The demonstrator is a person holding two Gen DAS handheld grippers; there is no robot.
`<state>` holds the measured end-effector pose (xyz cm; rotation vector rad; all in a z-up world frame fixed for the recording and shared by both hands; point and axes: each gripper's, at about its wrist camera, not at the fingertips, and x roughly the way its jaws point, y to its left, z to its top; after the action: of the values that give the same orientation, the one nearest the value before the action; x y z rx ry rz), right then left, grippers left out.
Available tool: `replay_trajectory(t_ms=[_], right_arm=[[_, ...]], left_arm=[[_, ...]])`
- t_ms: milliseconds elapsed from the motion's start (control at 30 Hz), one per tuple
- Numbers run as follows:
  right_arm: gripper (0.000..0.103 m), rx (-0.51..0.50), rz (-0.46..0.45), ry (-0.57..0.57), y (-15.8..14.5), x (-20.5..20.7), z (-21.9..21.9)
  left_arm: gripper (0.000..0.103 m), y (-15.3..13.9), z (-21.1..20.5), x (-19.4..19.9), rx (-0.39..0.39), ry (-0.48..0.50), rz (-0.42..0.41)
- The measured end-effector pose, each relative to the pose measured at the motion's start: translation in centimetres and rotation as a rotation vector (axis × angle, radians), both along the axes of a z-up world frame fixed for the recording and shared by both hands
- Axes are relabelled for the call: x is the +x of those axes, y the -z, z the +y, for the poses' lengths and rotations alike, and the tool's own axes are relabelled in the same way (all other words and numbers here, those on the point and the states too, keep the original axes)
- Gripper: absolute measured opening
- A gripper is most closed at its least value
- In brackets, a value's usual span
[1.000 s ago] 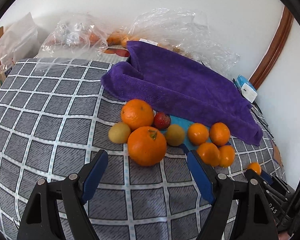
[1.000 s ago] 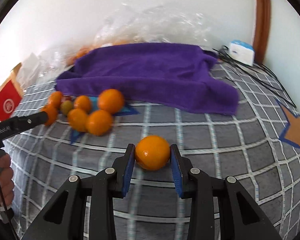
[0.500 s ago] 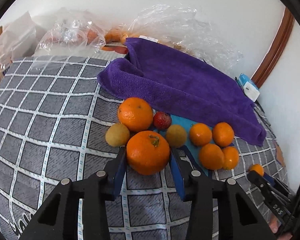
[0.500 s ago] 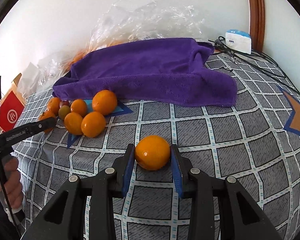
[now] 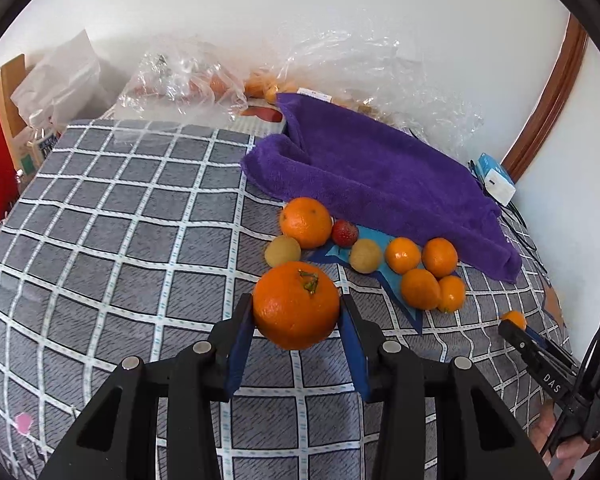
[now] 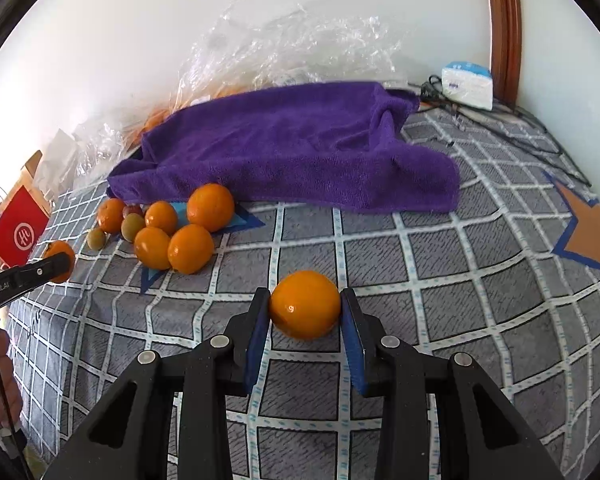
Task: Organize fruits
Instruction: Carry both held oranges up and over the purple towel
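Checked bedspread (image 5: 120, 240); left tool (image 5: 298, 322) clamps big orange (image 5: 296, 306), right tool (image 6: 305, 312) clamps mandarin (image 6: 305, 305)

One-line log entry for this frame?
left tool: shut on large orange | right tool: shut on small orange | remaining fruit beside purple towel

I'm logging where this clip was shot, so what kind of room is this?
Probably a bedroom at home: the fruit lies on a soft grey checked bedspread, wrinkled like bedding, with a purple towel on it, plastic bags by the white wall, and a charger with cables in the corner.
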<state>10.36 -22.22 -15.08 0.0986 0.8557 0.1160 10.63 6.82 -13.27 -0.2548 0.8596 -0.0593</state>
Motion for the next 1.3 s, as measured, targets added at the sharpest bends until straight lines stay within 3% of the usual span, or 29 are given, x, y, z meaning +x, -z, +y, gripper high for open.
replay_trajectory(t_ms=[667,900,1300], right_arm=[[0.035,-0.009,-0.133,0.032,-10.1,3.7,0.7],[0.035,0.0,-0.135,0.044,-10.5,6.4,0.7],[0.035,-0.01,-0.104,0.072,-9.2,10.5,0.3]], left_arm=[[0.04,-9.1,-0.7,4.4,0.022,0.058,-0.119],[0.04,-9.8,-1.2,6.9,0.032,0.086,-0.128],[0.04,-8.2,-2.7,12.6,0.028,0.13,-0.087]])
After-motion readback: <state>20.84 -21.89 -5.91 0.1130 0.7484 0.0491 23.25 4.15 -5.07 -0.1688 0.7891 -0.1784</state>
